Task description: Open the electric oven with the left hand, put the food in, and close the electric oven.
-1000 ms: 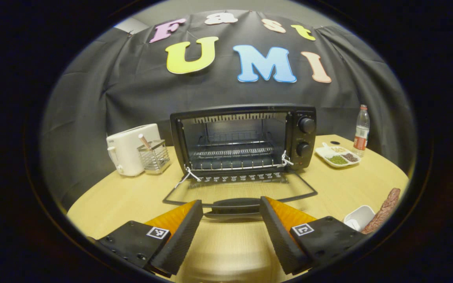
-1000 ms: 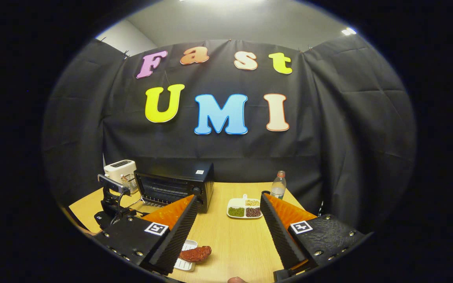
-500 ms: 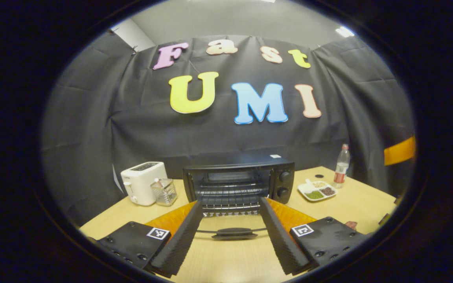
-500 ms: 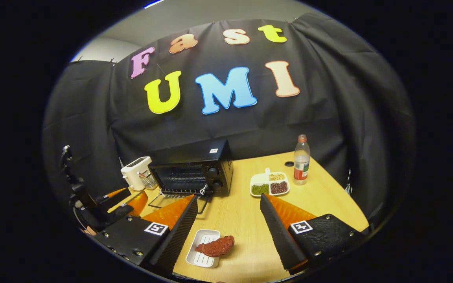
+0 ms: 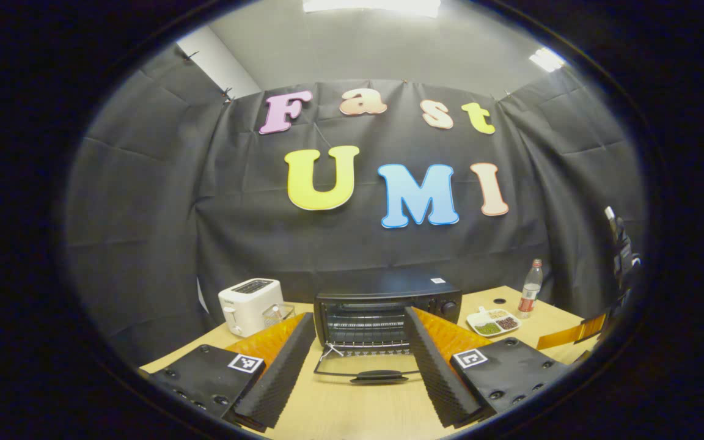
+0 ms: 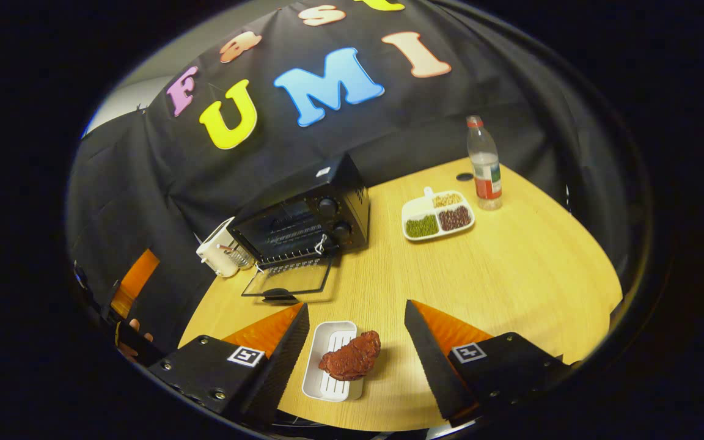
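Oven [image 5: 382, 305]: door [image 6: 288, 276] down, flat on table [image 6: 511, 256].
Food [image 6: 351, 356]: on white tray [image 6: 321, 382].
Left gripper [image 5: 358, 366]: spread, empty.
Right gripper [image 6: 355, 360]: spread, above food.

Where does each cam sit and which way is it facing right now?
Left gripper view: rides the left gripper, low over the table, facing the open oven; own fingers, open.
Right gripper view: rides the right gripper, higher, tilted down at the meat on its tray; own fingers, open; a hand at the left edge.
Shared: oven, toaster, bean dish, bottle.
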The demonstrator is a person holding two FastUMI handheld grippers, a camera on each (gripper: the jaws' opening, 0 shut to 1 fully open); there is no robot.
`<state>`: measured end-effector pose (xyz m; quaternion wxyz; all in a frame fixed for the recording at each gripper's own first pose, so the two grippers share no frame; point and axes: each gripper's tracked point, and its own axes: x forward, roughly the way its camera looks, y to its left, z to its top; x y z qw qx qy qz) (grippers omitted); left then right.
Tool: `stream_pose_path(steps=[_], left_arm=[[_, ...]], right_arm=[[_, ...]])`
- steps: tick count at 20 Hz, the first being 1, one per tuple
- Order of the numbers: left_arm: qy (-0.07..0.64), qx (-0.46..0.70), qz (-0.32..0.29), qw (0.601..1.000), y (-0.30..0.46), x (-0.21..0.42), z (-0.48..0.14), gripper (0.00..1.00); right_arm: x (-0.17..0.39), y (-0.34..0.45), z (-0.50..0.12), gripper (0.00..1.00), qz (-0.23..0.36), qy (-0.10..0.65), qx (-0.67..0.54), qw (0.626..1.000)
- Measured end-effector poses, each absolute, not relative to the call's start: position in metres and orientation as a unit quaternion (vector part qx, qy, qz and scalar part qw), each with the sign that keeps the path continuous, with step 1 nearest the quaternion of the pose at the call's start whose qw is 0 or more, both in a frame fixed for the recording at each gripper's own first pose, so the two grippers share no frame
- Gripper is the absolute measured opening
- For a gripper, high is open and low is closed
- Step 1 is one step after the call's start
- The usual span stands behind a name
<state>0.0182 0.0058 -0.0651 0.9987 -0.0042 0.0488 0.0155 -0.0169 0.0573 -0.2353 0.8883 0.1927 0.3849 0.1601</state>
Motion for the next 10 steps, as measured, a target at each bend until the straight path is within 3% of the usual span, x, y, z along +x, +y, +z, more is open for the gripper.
stream_pose_path(steps=[5,7,8,10], left_arm=[[0.054,0.011,0.029,0.998,0.016,0.001,-0.069,0.90],[0.063,0.006,0.030,0.998,0.018,-0.003,-0.074,1.00],[0.066,0.003,0.032,0.997,0.020,-0.004,-0.077,1.00],[0.069,0.001,0.036,0.997,0.022,-0.005,-0.079,0.97]], right_arm=[[-0.024,0.066,-0.276,0.95,0.156,0.452,0.255,0.841],[-0.029,0.068,-0.286,0.95,0.151,0.467,0.280,0.825],[-0.032,0.067,-0.290,0.93,0.141,0.473,0.292,0.819],[-0.036,0.074,-0.293,0.72,0.146,0.486,0.323,0.799]])
